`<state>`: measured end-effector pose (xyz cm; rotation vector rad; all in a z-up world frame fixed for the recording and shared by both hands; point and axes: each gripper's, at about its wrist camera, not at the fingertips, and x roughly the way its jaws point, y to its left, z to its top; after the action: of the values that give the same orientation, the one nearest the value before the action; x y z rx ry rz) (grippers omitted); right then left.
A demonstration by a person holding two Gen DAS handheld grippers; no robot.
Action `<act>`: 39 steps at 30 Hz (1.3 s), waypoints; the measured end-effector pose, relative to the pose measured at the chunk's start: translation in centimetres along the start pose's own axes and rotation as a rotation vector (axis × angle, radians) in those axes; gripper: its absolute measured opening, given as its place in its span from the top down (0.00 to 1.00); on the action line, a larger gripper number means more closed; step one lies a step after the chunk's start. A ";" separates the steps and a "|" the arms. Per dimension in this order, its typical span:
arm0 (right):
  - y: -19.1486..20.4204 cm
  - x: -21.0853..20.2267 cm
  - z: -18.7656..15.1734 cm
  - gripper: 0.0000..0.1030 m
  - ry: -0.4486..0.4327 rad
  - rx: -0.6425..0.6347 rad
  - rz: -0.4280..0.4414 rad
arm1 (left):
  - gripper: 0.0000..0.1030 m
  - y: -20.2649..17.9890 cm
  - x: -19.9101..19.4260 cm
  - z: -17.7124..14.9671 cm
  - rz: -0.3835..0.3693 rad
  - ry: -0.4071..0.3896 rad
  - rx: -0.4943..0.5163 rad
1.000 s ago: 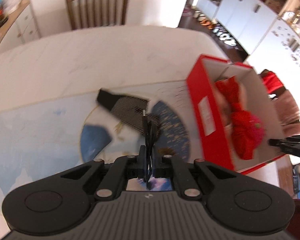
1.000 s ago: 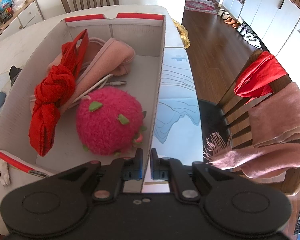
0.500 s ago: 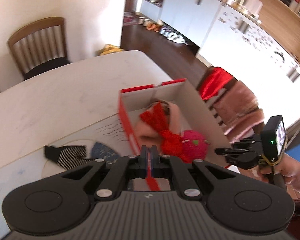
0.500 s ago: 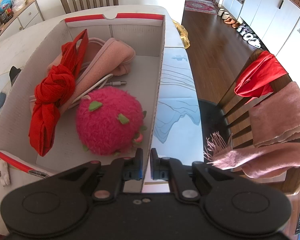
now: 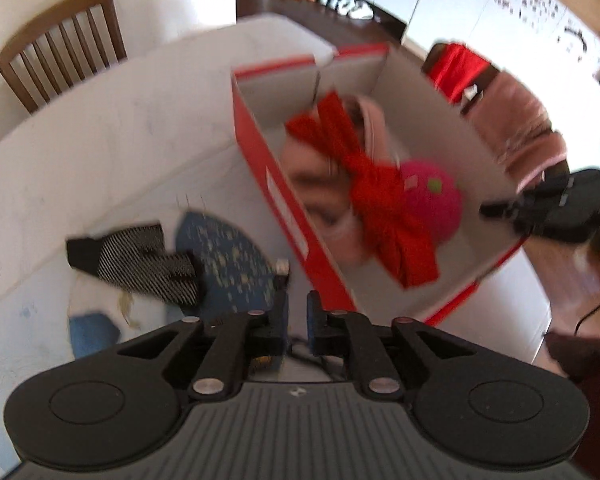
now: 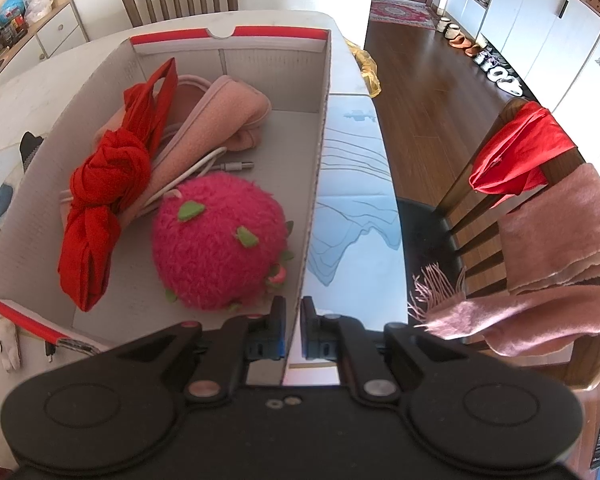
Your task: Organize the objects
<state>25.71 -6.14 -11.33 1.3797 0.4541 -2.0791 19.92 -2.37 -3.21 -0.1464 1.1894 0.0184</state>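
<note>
A red cardboard box (image 6: 320, 140) stands on the table and holds a knotted red cloth (image 6: 104, 184), a pink plush ball (image 6: 220, 240), folded pink fabric (image 6: 228, 120) and a white cable (image 6: 204, 162). My right gripper (image 6: 294, 318) is shut on the box's right wall near the front corner. My left gripper (image 5: 298, 312) hovers over the box's red side (image 5: 276, 184) at its near left corner. Its jaws are opening, with a narrow gap between them. A thin black cable's pale plug (image 5: 282, 268) sticks up beside the left fingertip; no pad visibly presses it. A black-and-white striped sock (image 5: 140, 256) lies left of the box.
A blue-patterned mat (image 5: 228, 256) lies under the sock. One wooden chair (image 5: 60, 48) stands behind the table. Another chair (image 6: 540, 208), draped with red and pink cloths, stands close on the right. The table's right edge runs just past the box.
My left gripper has swung right, from above the sock and mat to the box's near left corner, and its jaws have parted slightly. The right gripper and the box have not moved.
</note>
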 end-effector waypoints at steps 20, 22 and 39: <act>-0.1 0.1 -0.3 0.93 0.004 -0.040 0.019 | 0.40 -3.6 9.3 -6.2 0.057 0.154 -0.110; -0.1 0.1 -0.2 0.93 0.005 -0.046 0.020 | 0.40 -3.6 9.5 -6.1 0.063 0.151 -0.130; 0.0 0.0 -0.3 0.93 0.005 -0.073 0.030 | 0.65 -3.5 9.6 -6.1 0.112 0.148 -0.090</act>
<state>25.85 -5.98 -11.47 1.3411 0.5033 -2.0150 18.23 -7.15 -13.98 -0.1621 1.3444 0.1612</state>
